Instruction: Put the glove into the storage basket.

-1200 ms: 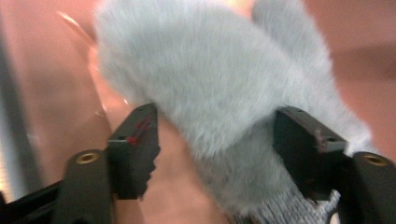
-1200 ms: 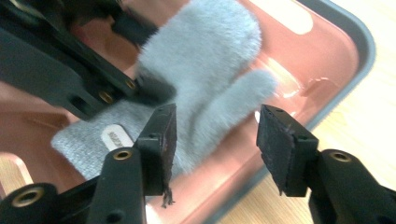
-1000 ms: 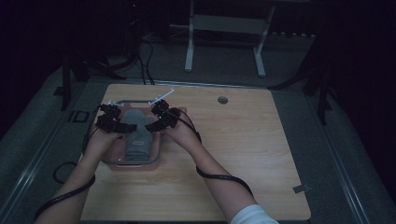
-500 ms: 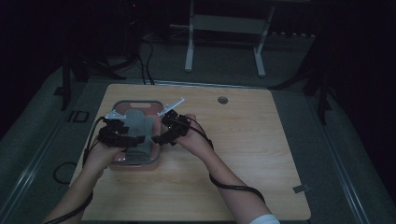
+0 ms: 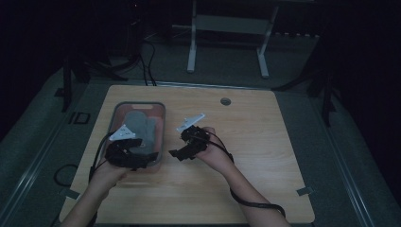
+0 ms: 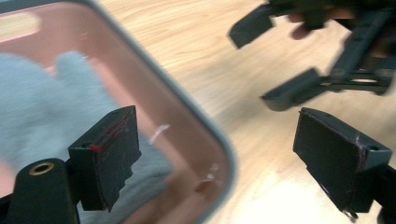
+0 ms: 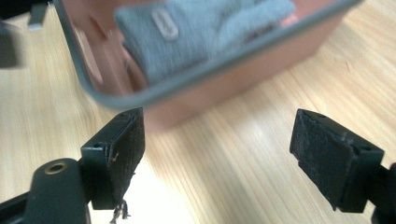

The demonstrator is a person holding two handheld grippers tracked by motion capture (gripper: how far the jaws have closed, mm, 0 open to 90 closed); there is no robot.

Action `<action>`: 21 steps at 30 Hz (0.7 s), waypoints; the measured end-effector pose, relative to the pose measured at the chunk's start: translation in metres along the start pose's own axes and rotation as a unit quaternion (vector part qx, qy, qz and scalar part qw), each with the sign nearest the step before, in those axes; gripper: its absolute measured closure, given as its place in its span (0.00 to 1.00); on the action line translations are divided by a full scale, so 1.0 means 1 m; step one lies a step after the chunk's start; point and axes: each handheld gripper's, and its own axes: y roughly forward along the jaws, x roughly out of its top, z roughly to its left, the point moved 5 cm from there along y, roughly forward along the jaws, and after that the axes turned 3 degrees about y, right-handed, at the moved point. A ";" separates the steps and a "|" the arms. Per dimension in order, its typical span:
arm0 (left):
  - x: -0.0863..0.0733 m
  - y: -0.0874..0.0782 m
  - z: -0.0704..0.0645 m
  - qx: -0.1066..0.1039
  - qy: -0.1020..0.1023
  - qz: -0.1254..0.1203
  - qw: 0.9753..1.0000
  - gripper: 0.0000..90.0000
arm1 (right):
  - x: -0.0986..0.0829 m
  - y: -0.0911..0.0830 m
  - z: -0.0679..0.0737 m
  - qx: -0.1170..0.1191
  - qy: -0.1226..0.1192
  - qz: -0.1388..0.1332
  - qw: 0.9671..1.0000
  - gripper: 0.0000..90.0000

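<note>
High view: pink tray [image 5: 161, 124] with grey rim sat at about 9 o'clock on the table [image 5: 265, 156], grey cloth [image 5: 142, 130] folded inside it. Left gripper [image 5: 126, 153] hung over the tray's near end, at the cloth's 6 o'clock; right gripper [image 5: 189, 144] was off the tray at its 3 o'clock, above bare wood. A round grommet [image 5: 225, 101] lay at 12 o'clock, well apart. Left gripper view: jaws spread wide, nothing between them; one jaw stood over the cloth [image 6: 37, 102], the other over the wood outside the tray's corner [image 6: 224, 154], so the rim lay between them. The right gripper [image 6: 322, 56] showed at 1 o'clock, also released. Right gripper view: jaws apart and empty, aimed at the tray's side wall [image 7: 224, 88]; cloth [image 7: 201, 32] beyond the rim with a small label on it. Risk, as judged: closing the left jaws from that straddle would pinch the rim instead of the cloth and could tip or drag the light tray. A right-hand approach at that low angle could strike the wall and shove the tray toward 9 o'clock. Grabbing only the top fold might let the cloth unfold and snag on the rim.
</note>
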 end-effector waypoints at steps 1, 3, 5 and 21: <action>-0.001 0.002 -0.005 -0.007 0.003 0.000 1.000 0.17 | -0.004 -0.001 -0.001 -0.001 0.001 0.000 1.000 0.20; -0.002 0.005 -0.015 -0.021 0.013 -0.002 1.000 0.17 | -0.013 -0.003 -0.002 -0.002 0.003 0.000 1.000 0.20; -0.003 0.011 -0.025 -0.032 0.023 0.001 0.999 0.17 | -0.023 -0.005 -0.005 -0.004 0.007 0.002 1.000 0.20; -0.025 0.063 -0.087 -0.122 0.111 0.004 0.986 0.17 | -0.085 -0.021 -0.014 0.000 0.015 -0.007 1.000 0.20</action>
